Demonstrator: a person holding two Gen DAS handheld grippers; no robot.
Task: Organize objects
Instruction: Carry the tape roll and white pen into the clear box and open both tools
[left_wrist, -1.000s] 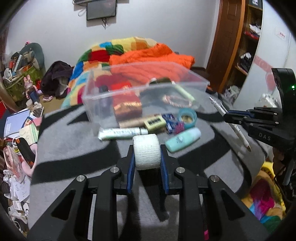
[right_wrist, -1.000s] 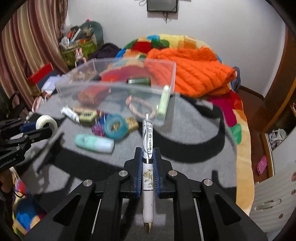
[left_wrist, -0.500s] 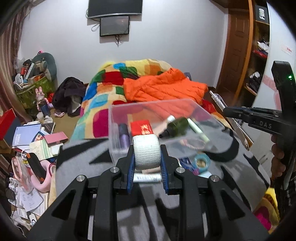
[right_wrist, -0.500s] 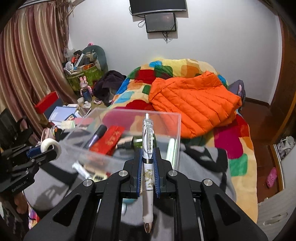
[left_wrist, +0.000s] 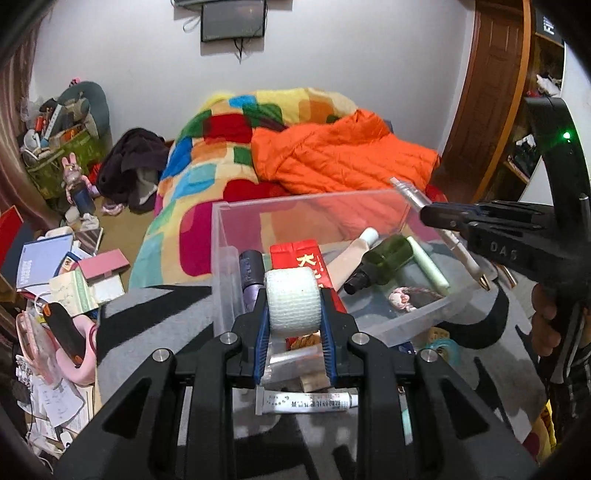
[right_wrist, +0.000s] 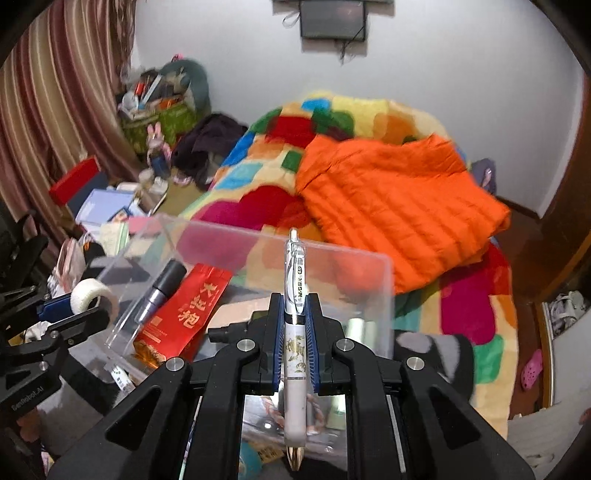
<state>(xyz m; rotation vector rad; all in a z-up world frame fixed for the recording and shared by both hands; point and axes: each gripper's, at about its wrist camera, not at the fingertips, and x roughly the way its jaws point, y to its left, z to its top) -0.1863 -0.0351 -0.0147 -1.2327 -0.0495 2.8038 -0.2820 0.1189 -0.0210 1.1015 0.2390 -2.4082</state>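
Now – clear bin (left_wrist: 221, 266) | red packet (left_wrist: 306, 258), green bottle (left_wrist: 388, 258) inside

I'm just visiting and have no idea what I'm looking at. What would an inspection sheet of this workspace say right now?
Surface: grey-and-black blanket over the bed.
Job's things: clear plastic bin holding a red packet, a green bottle and a purple tube.
Clutter: ointment tube lying before the bin; books and papers piled on the floor.
Grippers: left tongs shut on a white tape roll; right tongs shut on a pen.
Cables: one dangling below the wall screen.
Surroundings: orange jacket on a patchwork quilt; striped curtain; wooden door.
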